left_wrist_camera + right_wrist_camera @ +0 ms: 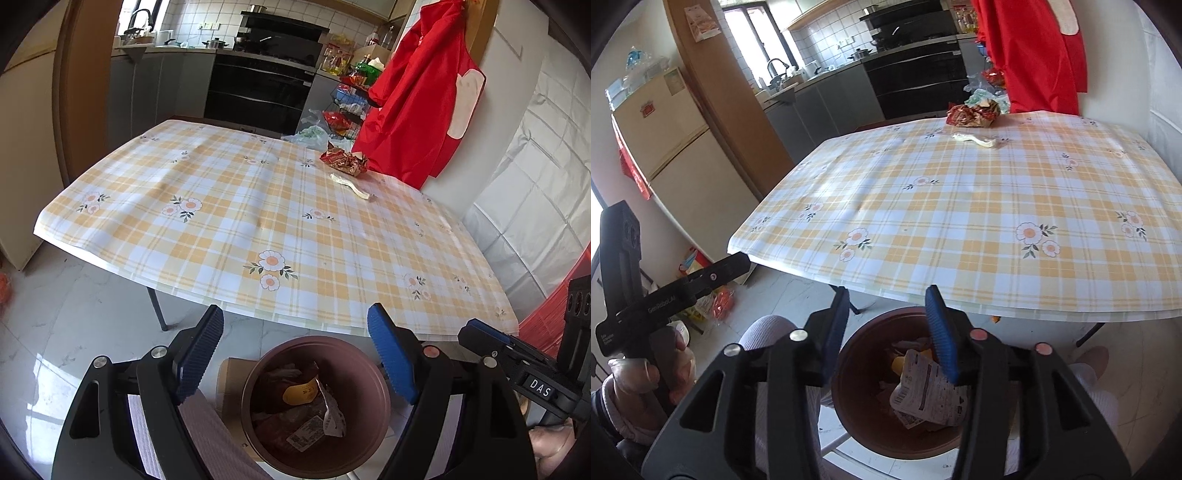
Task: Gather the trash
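Below the table edge (258,314), both hand-held grippers, left (295,354) and right (890,332), hang open over the bin (373,424).

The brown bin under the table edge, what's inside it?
The brown bin holds crumpled trash: a white printed wrapper on top, something yellow and dark reddish packets beneath. The pile covers the bottom, so what lies deeper cannot be seen.
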A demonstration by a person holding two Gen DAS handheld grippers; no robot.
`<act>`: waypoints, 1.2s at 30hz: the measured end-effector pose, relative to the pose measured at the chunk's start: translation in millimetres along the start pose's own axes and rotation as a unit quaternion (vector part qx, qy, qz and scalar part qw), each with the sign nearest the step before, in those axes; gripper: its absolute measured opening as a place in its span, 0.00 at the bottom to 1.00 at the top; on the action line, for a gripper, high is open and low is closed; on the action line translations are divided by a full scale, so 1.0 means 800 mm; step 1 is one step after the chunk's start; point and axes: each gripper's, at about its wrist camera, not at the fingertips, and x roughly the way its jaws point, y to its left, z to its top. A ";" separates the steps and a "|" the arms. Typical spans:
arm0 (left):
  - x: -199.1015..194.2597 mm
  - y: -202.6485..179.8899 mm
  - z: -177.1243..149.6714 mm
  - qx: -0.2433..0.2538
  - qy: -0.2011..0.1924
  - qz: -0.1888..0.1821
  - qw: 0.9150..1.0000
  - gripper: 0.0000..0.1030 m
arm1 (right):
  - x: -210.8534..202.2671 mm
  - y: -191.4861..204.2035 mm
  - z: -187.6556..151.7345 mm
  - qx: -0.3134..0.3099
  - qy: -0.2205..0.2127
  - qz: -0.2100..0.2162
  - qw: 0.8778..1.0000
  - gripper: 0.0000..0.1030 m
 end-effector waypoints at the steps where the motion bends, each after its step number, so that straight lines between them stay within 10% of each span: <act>1: 0.001 0.000 0.000 0.001 0.002 0.000 1.000 0.76 | 0.000 -0.003 0.000 0.002 -0.001 -0.005 1.000 0.45; 10: 0.024 -0.003 0.002 0.023 0.021 0.009 0.999 0.76 | 0.000 -0.043 0.011 0.014 -0.014 -0.053 0.998 0.66; 20: 0.063 -0.010 0.041 0.052 0.023 0.015 0.998 0.76 | 0.019 -0.100 0.067 -0.002 -0.020 -0.099 0.995 0.67; 36: 0.204 -0.004 0.167 0.076 0.022 0.012 0.997 0.76 | 0.207 -0.157 0.223 -0.107 0.028 -0.106 0.988 0.67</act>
